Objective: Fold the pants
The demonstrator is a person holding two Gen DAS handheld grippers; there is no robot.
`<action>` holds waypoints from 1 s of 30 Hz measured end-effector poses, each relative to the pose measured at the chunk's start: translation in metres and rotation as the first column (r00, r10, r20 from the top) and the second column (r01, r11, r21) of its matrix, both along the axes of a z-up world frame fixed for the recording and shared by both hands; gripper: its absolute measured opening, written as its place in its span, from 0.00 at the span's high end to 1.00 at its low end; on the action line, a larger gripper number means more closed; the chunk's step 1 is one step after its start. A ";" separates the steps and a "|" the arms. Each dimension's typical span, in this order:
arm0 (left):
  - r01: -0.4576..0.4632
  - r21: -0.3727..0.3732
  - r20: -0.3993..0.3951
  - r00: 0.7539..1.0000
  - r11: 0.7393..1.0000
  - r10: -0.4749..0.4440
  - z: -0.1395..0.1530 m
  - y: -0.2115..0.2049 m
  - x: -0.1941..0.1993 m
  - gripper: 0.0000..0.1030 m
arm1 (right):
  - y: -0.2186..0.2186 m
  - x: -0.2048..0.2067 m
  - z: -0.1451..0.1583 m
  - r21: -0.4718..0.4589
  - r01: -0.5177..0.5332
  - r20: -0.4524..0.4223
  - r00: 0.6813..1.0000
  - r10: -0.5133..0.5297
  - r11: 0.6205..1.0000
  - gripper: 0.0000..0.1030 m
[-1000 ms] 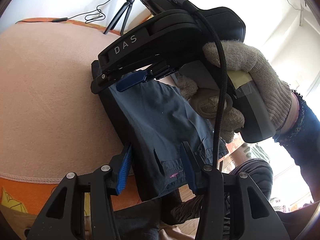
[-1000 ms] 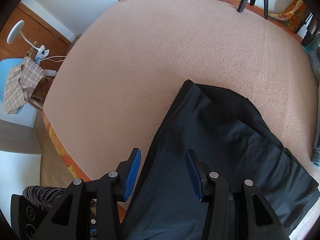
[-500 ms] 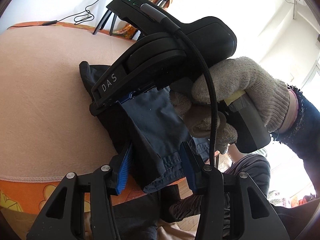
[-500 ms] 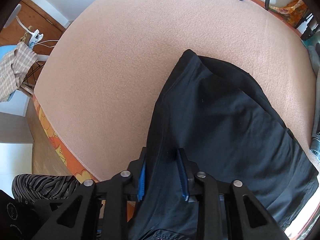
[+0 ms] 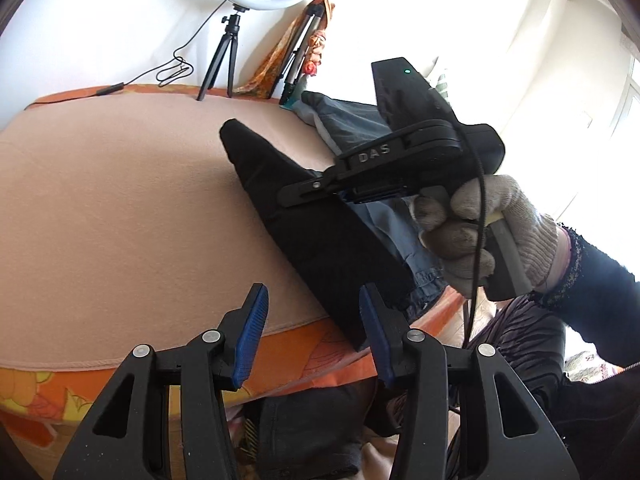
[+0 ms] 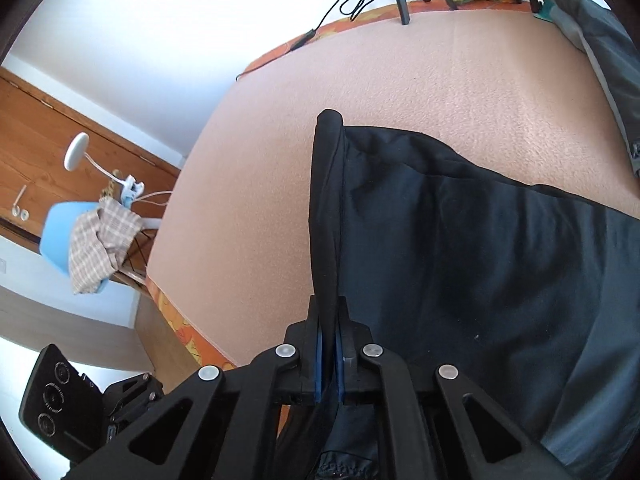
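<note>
Dark navy pants (image 6: 460,240) lie on the peach blanket (image 6: 260,160), one edge lifted into a ridge. My right gripper (image 6: 329,354) is shut on that edge near the bed's front. In the left wrist view the pants (image 5: 320,240) run from the bed's middle to its front edge, and the right gripper (image 5: 360,196) pinches them from the right, held by a gloved hand (image 5: 480,228). My left gripper (image 5: 312,320) is open and empty, low at the bed's front edge, just left of the pants' lower end.
A ring light on a tripod (image 5: 236,28) and a second tripod (image 5: 300,64) stand at the far edge of the bed. More grey-blue clothing (image 6: 600,60) lies at the far right. A blue chair with a checked cloth (image 6: 96,240) stands left of the bed.
My right gripper has shut on the pants' edge and lifted it. My left gripper has drawn back and left off the pants, still open.
</note>
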State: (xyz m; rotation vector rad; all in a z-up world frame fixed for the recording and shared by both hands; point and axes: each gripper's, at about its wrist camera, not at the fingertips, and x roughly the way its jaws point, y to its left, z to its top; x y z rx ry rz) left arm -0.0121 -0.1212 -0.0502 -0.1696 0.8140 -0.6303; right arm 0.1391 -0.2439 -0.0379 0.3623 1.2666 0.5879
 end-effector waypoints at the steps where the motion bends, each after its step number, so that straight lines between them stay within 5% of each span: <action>1: -0.006 0.030 0.010 1.000 1.000 0.005 0.000 -0.002 0.003 0.57 | -0.006 -0.002 0.003 0.018 0.013 0.008 1.000 -0.013 1.000 0.98; 10: 0.031 0.127 -0.009 1.000 0.991 -0.030 -0.020 -0.034 0.045 0.57 | -0.038 -0.018 0.031 0.084 0.060 0.089 0.994 -0.067 0.995 0.98; 23: 0.209 0.065 -0.004 0.978 0.976 -0.209 -0.019 -0.109 0.060 0.57 | -0.129 -0.037 0.046 0.083 0.182 0.143 0.971 -0.193 0.980 0.98; 30: 0.295 0.117 0.039 0.953 0.948 -0.302 -0.014 -0.140 0.048 0.57 | -0.177 -0.043 0.030 0.047 0.260 0.132 0.956 -0.264 0.965 0.98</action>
